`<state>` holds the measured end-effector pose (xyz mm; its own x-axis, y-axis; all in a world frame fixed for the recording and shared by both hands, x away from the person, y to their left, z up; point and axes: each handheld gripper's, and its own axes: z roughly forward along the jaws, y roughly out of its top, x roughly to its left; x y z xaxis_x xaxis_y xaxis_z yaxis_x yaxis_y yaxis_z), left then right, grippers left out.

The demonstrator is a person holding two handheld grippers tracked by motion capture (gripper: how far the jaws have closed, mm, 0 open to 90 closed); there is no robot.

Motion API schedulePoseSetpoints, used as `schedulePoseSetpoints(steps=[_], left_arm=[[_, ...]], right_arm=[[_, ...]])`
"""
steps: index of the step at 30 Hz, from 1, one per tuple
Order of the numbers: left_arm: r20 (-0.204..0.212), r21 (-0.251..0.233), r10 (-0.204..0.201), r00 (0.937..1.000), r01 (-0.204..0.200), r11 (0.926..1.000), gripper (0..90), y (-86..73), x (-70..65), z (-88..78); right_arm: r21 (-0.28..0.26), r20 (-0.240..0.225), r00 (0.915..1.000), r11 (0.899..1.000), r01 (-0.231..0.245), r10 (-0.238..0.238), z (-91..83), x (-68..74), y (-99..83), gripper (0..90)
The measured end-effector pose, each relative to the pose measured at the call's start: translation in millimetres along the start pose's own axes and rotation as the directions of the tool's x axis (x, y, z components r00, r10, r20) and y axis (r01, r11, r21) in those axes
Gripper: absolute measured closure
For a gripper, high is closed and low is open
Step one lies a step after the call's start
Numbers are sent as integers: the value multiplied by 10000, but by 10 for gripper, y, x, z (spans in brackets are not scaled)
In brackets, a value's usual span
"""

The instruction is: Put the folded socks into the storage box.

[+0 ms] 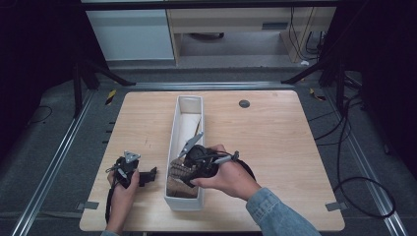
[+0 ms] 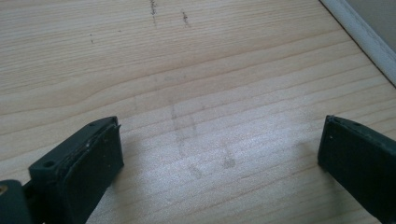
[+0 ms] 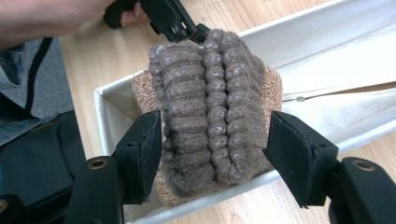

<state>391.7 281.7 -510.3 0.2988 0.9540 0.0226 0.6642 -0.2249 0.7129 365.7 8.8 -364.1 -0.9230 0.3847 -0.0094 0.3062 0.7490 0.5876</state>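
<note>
Right gripper (image 3: 212,140) fingers are closing around a brown knitted bundle (image 3: 210,126) inside the white tray (image 1: 174,142); left gripper (image 2: 219,158) fingers are gaping wide over bare bench (image 2: 187,70).

A ribbed brown knitted item (image 3: 210,112) is positioned between the two black jaws of the right hand-held gripper (image 3: 212,144); the left jaw touches it, while the right jaw stands just beside it. It is held over a white fabric bin (image 3: 327,42) resting on the wooden desk (image 3: 93,70). The left hand-held gripper (image 3: 173,18) is seen beyond.
</note>
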Motion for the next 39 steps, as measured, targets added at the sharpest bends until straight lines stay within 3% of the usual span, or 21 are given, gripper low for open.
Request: schedulePoseSetpoints(steps=[4,7,9,11,12,14,15,17,18,22,39], left_arm=[[2,10,13,10000,-13,10000,0,0,1,-1],[4,2,-2,10000,2,10000,0,0,0,0],[8,-1,-2,10000,2,10000,0,0,0,0],[6,-5,-4,10000,4,10000,0,0,-1,0],[9,-6,-7,10000,7,10000,0,-1,-1,0],[9,-2,-5,10000,5,10000,0,0,-1,0],[10,0,-3,10000,3,10000,0,0,0,0],[9,-1,-4,10000,4,10000,0,0,0,0],[7,-1,-3,10000,3,10000,0,0,0,0],[5,-4,-2,10000,2,10000,0,0,-1,0],[1,5,-4,10000,4,10000,0,0,-1,-1]], right_arm=[[-259,-14,10000,9997,46,-47,-110,-13,3,306],[-771,292,9996,9970,-14,37,-375,-73,37,294],[-869,394,9992,9962,-41,75,-422,-94,45,305],[-1224,754,9968,9923,-188,282,-553,-174,56,382],[-1438,1034,9935,9891,-323,474,-640,-260,56,502],[-1599,1163,9909,9859,-489,680,-682,-335,50,624],[-1599,1163,9909,9859,-489,680,-682,-335,50,624],[-1644,1220,9891,9845,-616,823,-698,-416,49,735],[-1677,1283,9879,9837,-654,875,-684,-459,52,835],[-1622,1215,9882,9841,-725,929,-626,-484,63,900],[-933,306,9982,9945,-486,517,-142,-384,139,900]])
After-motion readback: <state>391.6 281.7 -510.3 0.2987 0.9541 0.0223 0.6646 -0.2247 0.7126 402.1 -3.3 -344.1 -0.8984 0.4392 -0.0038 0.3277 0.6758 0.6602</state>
